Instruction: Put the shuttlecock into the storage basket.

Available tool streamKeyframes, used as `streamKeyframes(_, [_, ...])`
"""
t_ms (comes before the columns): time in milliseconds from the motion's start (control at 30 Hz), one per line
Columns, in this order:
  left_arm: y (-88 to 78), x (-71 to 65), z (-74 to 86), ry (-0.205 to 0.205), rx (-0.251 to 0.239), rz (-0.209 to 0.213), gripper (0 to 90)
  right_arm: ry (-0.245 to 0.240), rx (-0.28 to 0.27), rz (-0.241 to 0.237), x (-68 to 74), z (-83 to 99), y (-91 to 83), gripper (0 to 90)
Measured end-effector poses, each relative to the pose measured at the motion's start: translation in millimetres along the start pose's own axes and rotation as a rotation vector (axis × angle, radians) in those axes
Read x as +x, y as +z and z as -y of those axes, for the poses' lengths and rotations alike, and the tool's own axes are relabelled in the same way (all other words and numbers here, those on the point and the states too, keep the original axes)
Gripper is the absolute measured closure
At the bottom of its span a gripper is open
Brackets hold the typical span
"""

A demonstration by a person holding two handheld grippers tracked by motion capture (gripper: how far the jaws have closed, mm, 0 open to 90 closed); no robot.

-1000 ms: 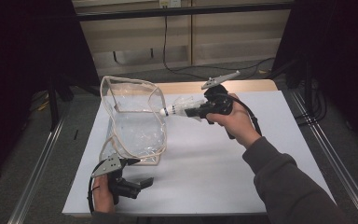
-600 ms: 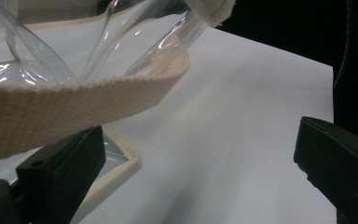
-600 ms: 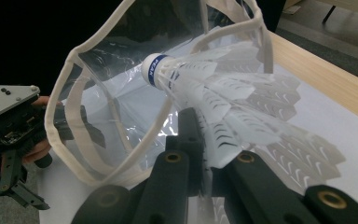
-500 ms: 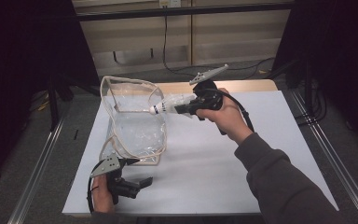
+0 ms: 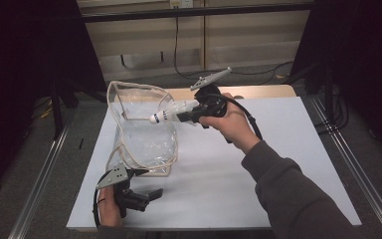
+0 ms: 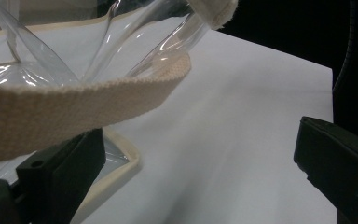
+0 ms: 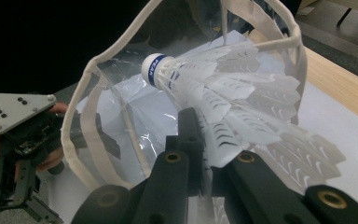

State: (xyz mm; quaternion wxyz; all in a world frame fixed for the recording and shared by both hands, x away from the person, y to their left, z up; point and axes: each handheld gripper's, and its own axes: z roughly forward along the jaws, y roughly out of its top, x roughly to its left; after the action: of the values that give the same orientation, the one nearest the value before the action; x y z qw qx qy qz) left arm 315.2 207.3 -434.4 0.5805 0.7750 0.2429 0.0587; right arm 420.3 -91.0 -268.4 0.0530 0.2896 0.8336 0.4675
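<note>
Right gripper (image 5: 179,115) is clamped on the feather skirt of a shuttlecock (image 5: 165,114), cork end leading. Compared with a second ago, the shuttlecock has moved left and slightly up: its cork was outside the bag's right edge, now it sits at the mouth of the clear plastic tote bag (image 5: 144,134), just past the cream-trimmed rim. In the right gripper view the cork (image 7: 154,67) points straight into the opening.

Left gripper (image 5: 140,195) hasn't moved; it rests on the white table (image 5: 278,164) at the bag's near corner, jaws apart, one jaw under the bag's webbing strap (image 6: 74,102), nothing pinched.

Read: insertion is lined up, drop not done. The bag stands upright but floppy, so the rim may snag the feathers.
</note>
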Motion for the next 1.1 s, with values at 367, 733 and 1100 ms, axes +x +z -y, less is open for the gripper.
streamKeyframes(367, [0.0,-0.1,0.0,0.0,-0.001,0.004,2.2,-0.006,0.01,-0.004,4.5,-4.9,12.2,88.1])
streamKeyframes(733, [0.2,-1.0,-0.2,-0.001,-0.004,0.005,2.2,-0.01,0.017,0.007,10.1,-11.0,22.3,88.1])
streamKeyframes(1100, [-0.8,-0.5,-0.2,0.002,-0.005,0.007,2.2,-0.022,0.031,0.019,15.9,-19.2,34.7,88.1])
